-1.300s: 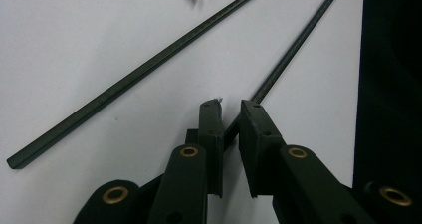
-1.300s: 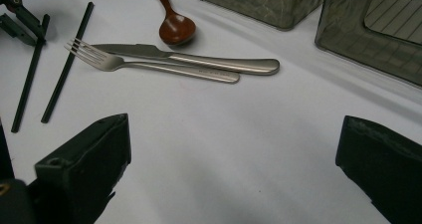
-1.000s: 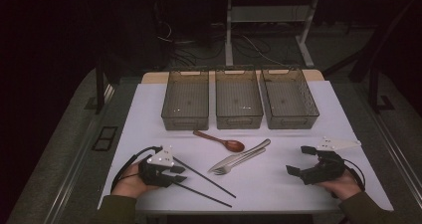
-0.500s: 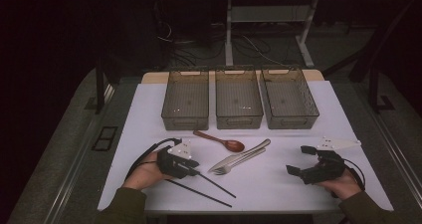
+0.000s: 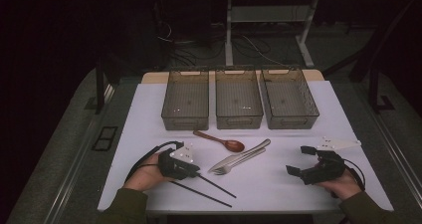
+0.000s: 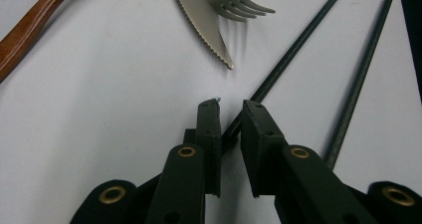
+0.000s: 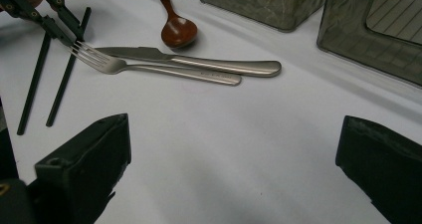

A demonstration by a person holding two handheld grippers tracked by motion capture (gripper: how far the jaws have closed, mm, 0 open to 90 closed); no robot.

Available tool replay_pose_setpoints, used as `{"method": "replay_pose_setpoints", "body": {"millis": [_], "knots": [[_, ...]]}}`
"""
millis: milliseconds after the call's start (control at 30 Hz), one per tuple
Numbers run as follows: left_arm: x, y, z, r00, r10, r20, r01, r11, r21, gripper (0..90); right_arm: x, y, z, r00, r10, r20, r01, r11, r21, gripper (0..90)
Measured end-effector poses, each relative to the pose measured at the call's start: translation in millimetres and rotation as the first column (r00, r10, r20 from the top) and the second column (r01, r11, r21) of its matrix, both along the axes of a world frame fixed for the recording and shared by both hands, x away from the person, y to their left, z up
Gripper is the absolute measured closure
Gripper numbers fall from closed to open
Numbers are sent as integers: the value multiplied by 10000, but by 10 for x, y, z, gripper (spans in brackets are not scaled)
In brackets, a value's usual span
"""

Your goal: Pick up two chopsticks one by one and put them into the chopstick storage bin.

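Left gripper: the jaws have just been closing and now stand narrowly apart around the near end of one slim black chopstick, which lies flat on the white tabletop and runs away up and to the right in the left gripper view. Whether the pads already press on the stick cannot be told. A second black chopstick lies just beside the first, outside the jaws, on their right.

Beyond the jaw tips lie the serrated blade of a steel table knife and the tines of a steel fork; a brown wooden spoon lies at the upper left.

High view: the left gripper sits at the upper end of the chopstick pair, near the front left of the tabletop. The knife and fork lie side by side at the centre, with the spoon just behind them. Three clear plastic bins stand in a row at the back.

Right gripper: the jaws stand wide open and hold nothing, resting at the front right, well apart from the cutlery.
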State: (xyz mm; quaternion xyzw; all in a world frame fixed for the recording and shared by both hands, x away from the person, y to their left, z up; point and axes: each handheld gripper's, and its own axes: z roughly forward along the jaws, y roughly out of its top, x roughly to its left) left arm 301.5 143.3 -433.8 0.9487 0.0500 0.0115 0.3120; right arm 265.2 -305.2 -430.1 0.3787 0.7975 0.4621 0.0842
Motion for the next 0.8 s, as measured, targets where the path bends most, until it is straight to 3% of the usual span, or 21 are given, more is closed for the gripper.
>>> {"method": "replay_pose_setpoints", "body": {"millis": [400,500,633,800], "knots": [[-118,23,-2,9997,-148,169,148,9999,-4,777,-1,2,0,10000,32,1,-32,10000,-1,11],[-135,-17,13,9997,-223,92,225,9995,-242,740,0,1,0,10000,39,3,-39,10000,0,11],[-178,-152,55,9977,-677,22,677,9954,-685,734,4,3,-2,10000,68,17,-68,10000,-29,11],[-191,-300,5,9932,-1168,14,1167,9920,-482,750,1,5,0,10000,61,8,-61,10000,-20,11]]}}
